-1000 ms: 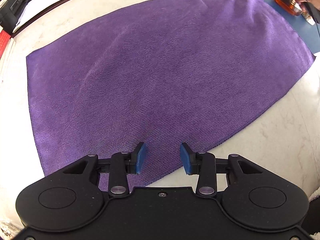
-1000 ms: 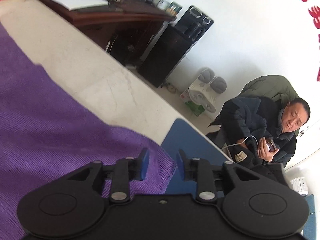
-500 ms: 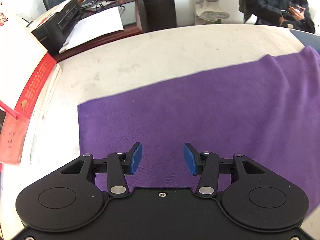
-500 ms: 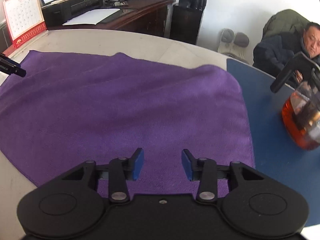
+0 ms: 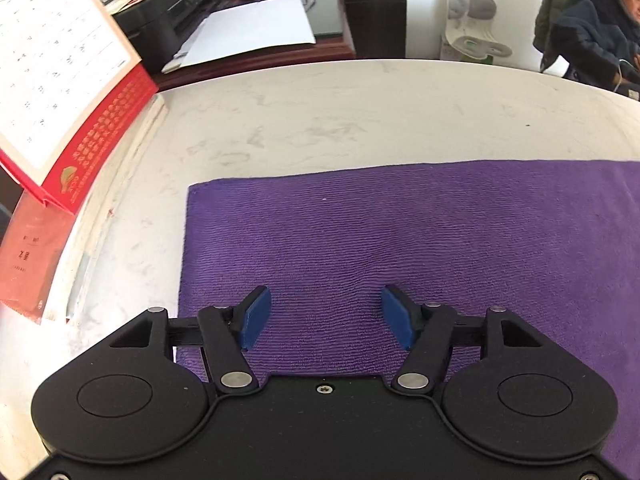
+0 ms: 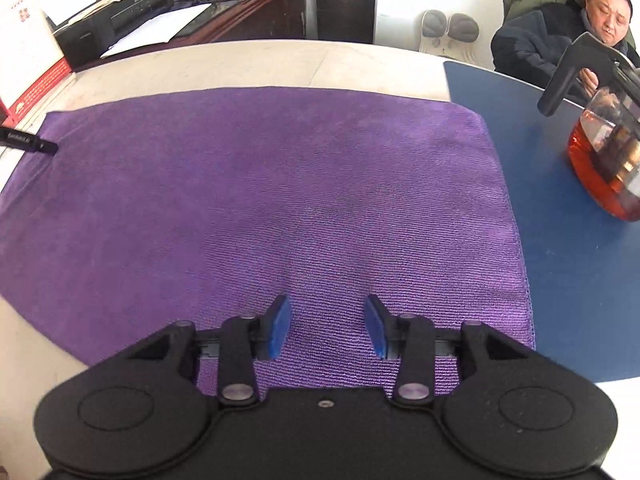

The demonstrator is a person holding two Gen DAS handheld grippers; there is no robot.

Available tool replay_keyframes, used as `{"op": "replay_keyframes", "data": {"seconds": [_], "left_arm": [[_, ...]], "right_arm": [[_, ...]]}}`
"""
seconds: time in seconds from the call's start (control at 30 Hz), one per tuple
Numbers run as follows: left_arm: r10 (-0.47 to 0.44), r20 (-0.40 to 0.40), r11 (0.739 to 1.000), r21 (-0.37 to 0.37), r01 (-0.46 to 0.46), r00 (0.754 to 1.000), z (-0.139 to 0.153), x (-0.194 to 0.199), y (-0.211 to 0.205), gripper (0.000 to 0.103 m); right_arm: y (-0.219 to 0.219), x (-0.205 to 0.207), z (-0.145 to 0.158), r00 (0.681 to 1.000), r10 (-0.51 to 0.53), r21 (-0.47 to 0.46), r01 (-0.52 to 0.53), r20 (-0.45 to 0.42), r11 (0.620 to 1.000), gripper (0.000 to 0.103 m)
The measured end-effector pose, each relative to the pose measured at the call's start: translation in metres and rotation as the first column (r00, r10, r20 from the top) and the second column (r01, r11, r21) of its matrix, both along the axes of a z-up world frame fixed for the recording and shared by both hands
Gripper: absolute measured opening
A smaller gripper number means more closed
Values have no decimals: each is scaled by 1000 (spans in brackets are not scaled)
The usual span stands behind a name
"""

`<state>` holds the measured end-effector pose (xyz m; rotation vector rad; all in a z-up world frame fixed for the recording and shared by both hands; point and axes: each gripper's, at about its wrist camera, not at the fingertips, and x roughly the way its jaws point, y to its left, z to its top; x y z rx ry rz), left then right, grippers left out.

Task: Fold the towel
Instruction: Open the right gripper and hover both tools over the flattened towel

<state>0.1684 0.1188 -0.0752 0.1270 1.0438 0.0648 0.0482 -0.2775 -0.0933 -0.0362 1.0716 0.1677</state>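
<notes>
1. Now flat and spread: purple towel (image 6: pixel 280 208) filling the middle of the right wrist view, on the pale tabletop (image 5: pixel 360 112), right edge lapping onto a blue mat (image 6: pixel 560 260) at the right of the frame.
2. In the left wrist view, towel's left edge and far left corner just left of centre; cloth running off the right of the frame.
3. Left gripper (image 5: pixel 326 322) at the lower centre of its view, over the towel near its near left corner; fingers (image 5: pixel 254 316) parted wide, nothing between them.
4. Right gripper (image 6: pixel 326 328) at the lower centre of its view, over the towel's near edge toward the right corner; fingers (image 6: pixel 278 328) likewise released, holding nothing.
5. No fold line or doubled edge showing in either view; looks like a single layer, though thickness is hard to judge.
6. Progress, as a judgement: fits an unfolded towel awaiting a fold, or an already folded one laid flat; cannot tell which.
7. Nearby: glass teapot (image 6: pixel 604 160) at the right of the right view, close to the towel's right side; red calendar (image 5: pixel 68 80) at the upper left of the left view; seated person (image 6: pixel 560 36) at the upper right.
</notes>
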Motion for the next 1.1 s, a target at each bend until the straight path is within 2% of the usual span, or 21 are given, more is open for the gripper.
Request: {"op": "replay_keyframes", "data": {"seconds": [0.17, 0.33, 0.4, 0.43, 0.47, 0.53, 0.63, 0.73, 0.83, 0.9, 0.97, 1.1], "left_arm": [[12, 3, 1000, 19, -12, 1000, -1, -3, 12, 62], [24, 5, 999, 49, -24, 1000, 0, -19, 15, 62], [38, -1, 999, 37, -38, 999, 1, -29, 17, 57], [36, 12, 999, 27, -36, 999, 5, -35, 17, 48], [34, 24, 999, 18, -35, 999, 9, -40, 18, 47], [21, 66, 999, -29, -19, 998, 25, -60, 16, 51], [-25, 74, 997, -75, 31, 997, 40, -95, 5, 55], [-52, 9, 991, -122, 53, 999, 29, -126, -8, 55], [-43, -26, 992, -122, 39, 999, 19, -146, -15, 54], [-37, -49, 992, -122, 30, 998, 12, -159, -20, 55], [-30, -72, 992, -122, 21, 997, 5, -173, -25, 57], [10, -99, 992, -126, -22, 995, 2, -185, -25, 57]], "right_arm": [[15, -19, 3, 999, 31, -13, -31, -4, 999, 41], [12, -27, 6, 998, 56, -13, -56, 0, 998, 41], [9, -26, 8, 997, 78, -6, -78, -2, 997, 40], [5, -23, 11, 996, 94, 26, -94, -8, 995, 37], [1, -19, 18, 994, 109, 50, -110, 21, 993, 36], [-6, -10, 31, 989, 118, 21, -120, 87, 993, 36], [-24, 34, 48, 975, 114, -90, -98, 188, 991, 36], [-43, 73, 36, 981, 65, -104, -46, 185, 993, 36], [-57, 104, 25, 984, 46, -78, -33, 173, 996, 36], [-61, 118, 15, 990, 41, -53, -35, 134, 998, 36], [-64, 124, 1, 994, 35, -52, -30, 102, 998, 35], [-66, 130, -6, 993, 35, -22, -33, 113, 999, 36]]}}
